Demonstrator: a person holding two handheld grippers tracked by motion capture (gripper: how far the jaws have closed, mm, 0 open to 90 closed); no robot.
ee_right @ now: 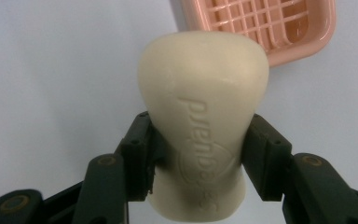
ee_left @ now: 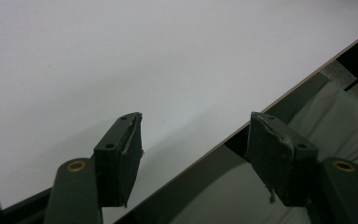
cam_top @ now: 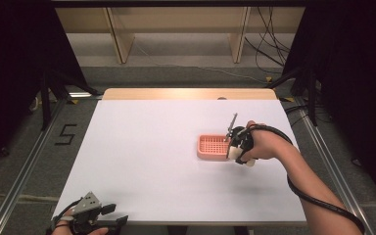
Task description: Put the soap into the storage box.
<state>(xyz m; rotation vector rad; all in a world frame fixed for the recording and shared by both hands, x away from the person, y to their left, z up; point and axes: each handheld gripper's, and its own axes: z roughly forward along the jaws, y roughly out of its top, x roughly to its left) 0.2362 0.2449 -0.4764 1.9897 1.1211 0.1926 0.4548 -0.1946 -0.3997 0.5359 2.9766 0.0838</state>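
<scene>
A cream bar of soap (ee_right: 204, 116) with a raised logo sits between the two black jaws of my right gripper (ee_right: 200, 154), which press on its sides. In the high view the right gripper (cam_top: 236, 147) hovers at the right edge of a pink soap dish (cam_top: 213, 147) with a grid bottom, and the soap (cam_top: 233, 152) shows as a pale block under it. The dish (ee_right: 261, 23) lies just beyond the soap in the right gripper view. My left gripper (cam_top: 115, 215) rests at the table's near left edge, jaws wide apart and empty (ee_left: 193, 154).
The white table (cam_top: 152, 147) has a wooden strip along its far edge. Black curtains stand at both sides, wooden frame legs and cables lie on the floor beyond. The table's near edge (ee_left: 279, 98) runs diagonally between the left jaws.
</scene>
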